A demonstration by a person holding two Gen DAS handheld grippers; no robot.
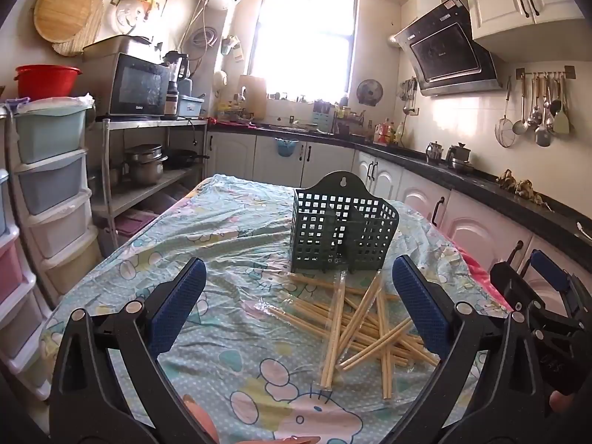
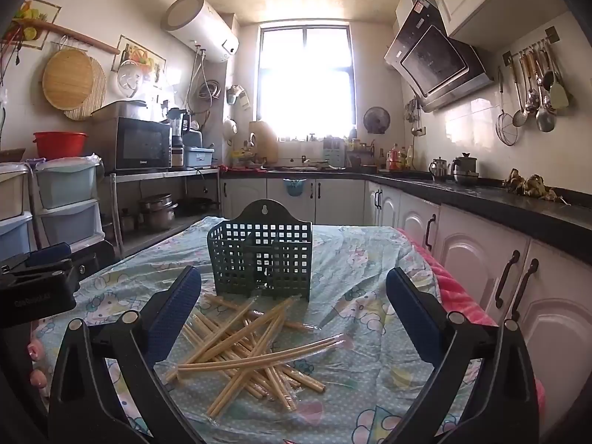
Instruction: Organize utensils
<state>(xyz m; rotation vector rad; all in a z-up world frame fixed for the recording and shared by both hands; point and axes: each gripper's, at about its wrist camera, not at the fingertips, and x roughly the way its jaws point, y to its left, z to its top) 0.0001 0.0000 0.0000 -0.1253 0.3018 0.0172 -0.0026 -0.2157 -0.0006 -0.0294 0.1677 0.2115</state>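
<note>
Left gripper (image 1: 299,303) and right gripper (image 2: 294,307) both gape wide, empty, above the table. Chopsticks (image 2: 255,347) lie wrapped in a crisscross pile before the green basket (image 2: 261,259), axes fanning every way. Probably light, stiff, slippery film; pinch one mid-length.

Only one brand reads — "Galanz", small and faint — on the microwave (image 1: 138,88) front.
</note>
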